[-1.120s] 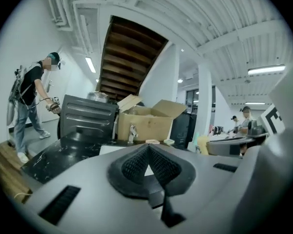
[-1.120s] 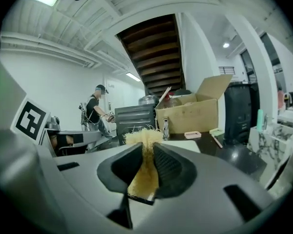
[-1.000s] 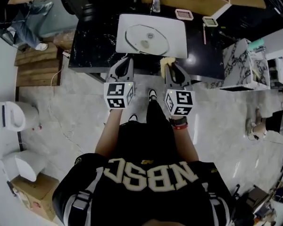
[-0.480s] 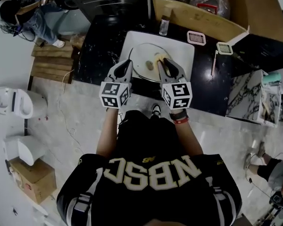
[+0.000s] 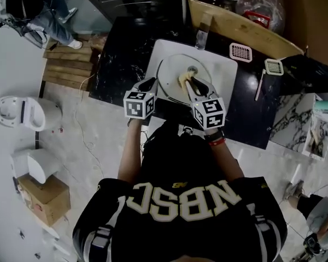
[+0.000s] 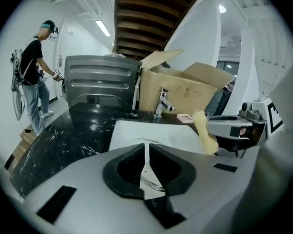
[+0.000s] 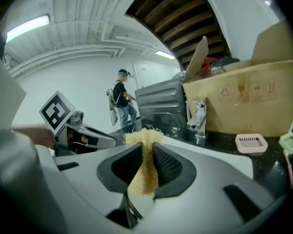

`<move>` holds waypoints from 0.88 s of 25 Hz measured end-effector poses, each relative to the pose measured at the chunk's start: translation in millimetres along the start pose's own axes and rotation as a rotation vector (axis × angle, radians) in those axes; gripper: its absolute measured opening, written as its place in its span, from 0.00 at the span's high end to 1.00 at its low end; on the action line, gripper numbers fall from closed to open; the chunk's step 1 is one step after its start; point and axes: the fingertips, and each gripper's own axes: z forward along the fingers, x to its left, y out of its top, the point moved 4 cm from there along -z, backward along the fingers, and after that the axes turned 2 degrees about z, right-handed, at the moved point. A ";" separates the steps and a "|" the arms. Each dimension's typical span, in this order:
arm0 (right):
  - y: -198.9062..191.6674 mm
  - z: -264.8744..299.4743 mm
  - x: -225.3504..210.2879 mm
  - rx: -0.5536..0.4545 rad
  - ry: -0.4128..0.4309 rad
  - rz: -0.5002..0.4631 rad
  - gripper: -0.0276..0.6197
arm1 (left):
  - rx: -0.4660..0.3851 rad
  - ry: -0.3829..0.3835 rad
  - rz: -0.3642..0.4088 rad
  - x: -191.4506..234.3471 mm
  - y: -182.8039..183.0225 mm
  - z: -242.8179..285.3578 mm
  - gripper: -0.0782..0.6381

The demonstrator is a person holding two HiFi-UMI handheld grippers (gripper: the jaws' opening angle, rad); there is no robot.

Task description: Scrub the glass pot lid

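Note:
A round glass pot lid (image 5: 174,64) with a metal rim (image 6: 151,183) and a centre knob lies in the white sink (image 5: 225,76). My right gripper (image 5: 190,82) is shut on a yellow scrub sponge (image 5: 183,79), which rests on the lid next to the knob. In the right gripper view the sponge (image 7: 144,172) stands pinched between the pads of that gripper (image 7: 145,150). My left gripper (image 5: 151,83) is shut with nothing in it, its tips at the lid's left rim. In the left gripper view, that gripper (image 6: 146,156) hangs just over the rim, and the sponge (image 6: 205,130) shows at the right.
A black marble counter (image 5: 120,59) surrounds the sink, with a faucet (image 5: 202,37) at its back. Behind stand an open cardboard box (image 5: 246,21) and a dark grey bin (image 6: 100,84). Two small white strainers (image 5: 240,52) lie to the right. A person (image 5: 27,7) stands at the far left.
Both grippers have moved forward from the counter's front edge to over the sink. The sponge now rests on the lid by its knob, and the left gripper's tips have reached the lid's rim.

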 end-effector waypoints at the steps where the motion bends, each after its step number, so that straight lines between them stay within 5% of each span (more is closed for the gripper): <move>1: -3.3 4.4 -0.2 0.018 0.009 0.009 0.84 | 0.030 -0.008 -0.005 3.6 -2.9 6.2 0.87; 9: -1.2 31.5 -29.0 0.047 -0.006 0.051 0.84 | 0.194 -0.024 -0.055 31.0 -26.6 48.4 0.74; 15: 1.5 44.7 -49.2 0.045 -0.018 0.099 0.84 | 0.400 -0.099 -0.089 30.8 -58.6 74.7 0.58; 22: -1.4 53.2 -54.1 0.053 -0.014 0.125 0.84 | 0.566 -0.143 -0.267 40.9 -79.8 98.3 0.46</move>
